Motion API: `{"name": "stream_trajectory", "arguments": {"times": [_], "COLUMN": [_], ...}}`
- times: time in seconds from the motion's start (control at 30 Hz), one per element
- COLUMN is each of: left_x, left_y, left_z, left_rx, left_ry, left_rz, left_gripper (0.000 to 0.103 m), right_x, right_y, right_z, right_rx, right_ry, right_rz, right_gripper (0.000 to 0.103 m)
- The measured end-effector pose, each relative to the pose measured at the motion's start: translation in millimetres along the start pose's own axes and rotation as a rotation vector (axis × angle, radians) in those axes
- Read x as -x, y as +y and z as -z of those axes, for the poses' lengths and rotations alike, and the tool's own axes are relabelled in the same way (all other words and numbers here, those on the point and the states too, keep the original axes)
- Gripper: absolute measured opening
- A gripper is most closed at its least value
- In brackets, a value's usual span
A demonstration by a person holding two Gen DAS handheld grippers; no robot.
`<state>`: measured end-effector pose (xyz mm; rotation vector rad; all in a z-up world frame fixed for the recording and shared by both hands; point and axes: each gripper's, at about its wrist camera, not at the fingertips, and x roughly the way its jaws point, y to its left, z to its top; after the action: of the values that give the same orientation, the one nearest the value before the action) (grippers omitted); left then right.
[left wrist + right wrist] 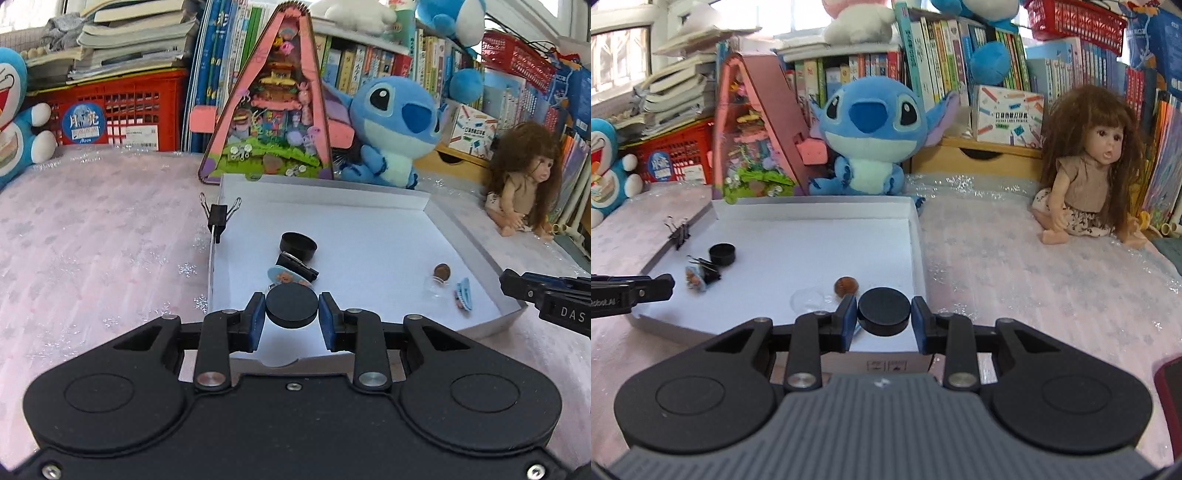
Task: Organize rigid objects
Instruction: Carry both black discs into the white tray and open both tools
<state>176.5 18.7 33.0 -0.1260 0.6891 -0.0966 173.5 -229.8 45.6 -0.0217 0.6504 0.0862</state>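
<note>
A shallow white box tray point(406, 201) point(916, 236) lies on the pink cloth. My left gripper point(291, 314) is shut on a flat black disc point(291, 306) over the tray's near left part. My right gripper point(884, 314) is shut on a second black disc point(884, 310) at the tray's near right corner. In the tray lie a black round cap point(297, 245) point(722, 254), a black binder clip point(299, 266) point(709, 271), a blue picture badge point(286, 277) point(694, 278), a small glass bottle with a brown cork point(439, 278) point(846, 285) and a blue hair clip point(463, 295).
A binder clip point(218, 218) point(679, 234) is clamped on the tray's left wall. Behind the tray stand a pink triangular toy house point(269, 110), a blue plush point(871, 136) and bookshelves. A long-haired doll point(1086, 173) sits to the right. A red phone edge point(1169, 398) is near right.
</note>
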Motion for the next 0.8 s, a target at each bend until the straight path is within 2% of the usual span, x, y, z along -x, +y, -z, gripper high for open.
{"name": "stream_trajectory", "arguments": {"times": [0.5, 0.8], "left_x": [-25.6, -35.2], "left_y": [-2.6, -2.1], "left_z": [-1.2, -4.4], "left_rx": [-0.011, -0.008], "left_ry": [0.028, 0.028], "left_rz": [-0.020, -0.026], "left_gripper": [0.029, 0.029], "right_x": [-54.5, -75.0], "right_y": [5.7, 0.2], "right_z": [-20.6, -19.9], "right_rx": [0.009, -0.058], "right_ry": [0.047, 0.097], "right_rz": [0.025, 0.005], "right_gripper": [0.037, 0.037]}}
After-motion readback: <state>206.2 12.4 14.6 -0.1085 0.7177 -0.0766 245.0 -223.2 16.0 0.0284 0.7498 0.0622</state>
